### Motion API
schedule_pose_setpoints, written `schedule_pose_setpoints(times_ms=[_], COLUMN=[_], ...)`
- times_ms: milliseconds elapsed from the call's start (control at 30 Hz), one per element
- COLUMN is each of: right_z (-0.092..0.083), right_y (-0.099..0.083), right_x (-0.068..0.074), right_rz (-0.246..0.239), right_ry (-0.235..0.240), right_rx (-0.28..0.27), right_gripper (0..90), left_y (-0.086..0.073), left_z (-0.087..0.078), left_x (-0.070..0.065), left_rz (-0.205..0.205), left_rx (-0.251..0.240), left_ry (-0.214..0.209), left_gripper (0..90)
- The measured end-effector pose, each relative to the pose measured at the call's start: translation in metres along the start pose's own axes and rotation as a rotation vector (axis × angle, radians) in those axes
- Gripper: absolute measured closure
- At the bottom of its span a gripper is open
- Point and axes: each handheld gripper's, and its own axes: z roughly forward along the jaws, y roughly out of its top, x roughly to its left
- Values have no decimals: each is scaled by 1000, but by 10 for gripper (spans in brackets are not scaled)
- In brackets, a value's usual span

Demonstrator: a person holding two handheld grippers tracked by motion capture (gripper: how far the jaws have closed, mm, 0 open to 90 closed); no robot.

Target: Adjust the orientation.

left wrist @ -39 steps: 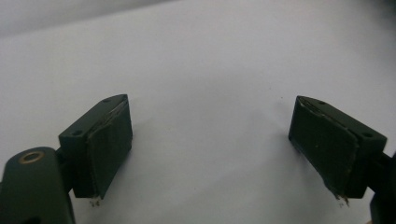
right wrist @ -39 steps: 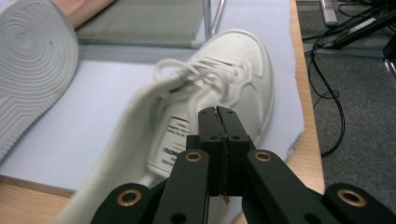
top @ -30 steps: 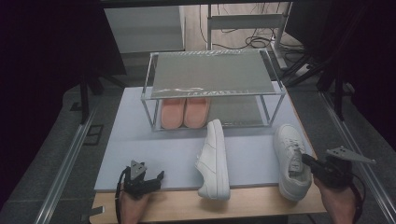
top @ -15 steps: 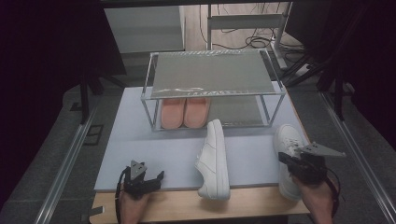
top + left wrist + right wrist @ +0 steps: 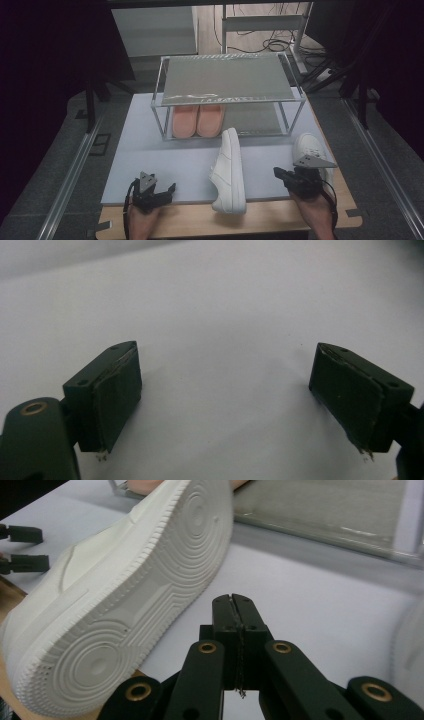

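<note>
Two white sneakers sit on the bench in front of the shoe rack (image 5: 227,80), whose lower shelf already has a pink pair (image 5: 197,120). The middle sneaker (image 5: 229,170) lies tipped on its side, sole facing right, heel toward the front edge of the bench. The other white sneaker (image 5: 310,150) stands upright at the far right, partly behind the right hand-held gripper (image 5: 280,175).

Right hand-held gripper: jaws pressed together w/ nothing between them, tips aimed left at the tipped sneaker's sole (image 5: 125,600), near it but not touching. Left hand-held gripper (image 5: 167,190): jaws spread wide over bare mat (image 5: 225,315), holding nothing, well apart from the shoe.

Step in hand looks like going for the tipped sneaker w/ the right hand-held gripper, probably to shelve it beside the pink pair. Doing it well:
- Spread the jaws before reaching it; pressed together they can only push.
- The flat sole gives no purchase. Better to take the collar or heel rim, one jaw inside and one outside.
- Shoe is on its side & could slide on the mat, so bring the left hand-held gripper in to steady the upper side if needed.
- Lift clear, turn it sole-down, toe toward the rack.
- Mind the upright sneaker just beside the right hand.
</note>
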Motion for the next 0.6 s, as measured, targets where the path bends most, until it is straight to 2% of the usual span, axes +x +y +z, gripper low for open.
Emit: schedule_pose_setpoints(times_ms=[600], right_z=[33], right_y=[14], right_x=[30], right_rz=[-61], right_ry=[91], right_rx=[15], right_gripper=[890], left_y=[0], left_z=[0], left_x=[0], left_rz=[-2], left_rx=[0], left_ry=[-1], left_gripper=[135])
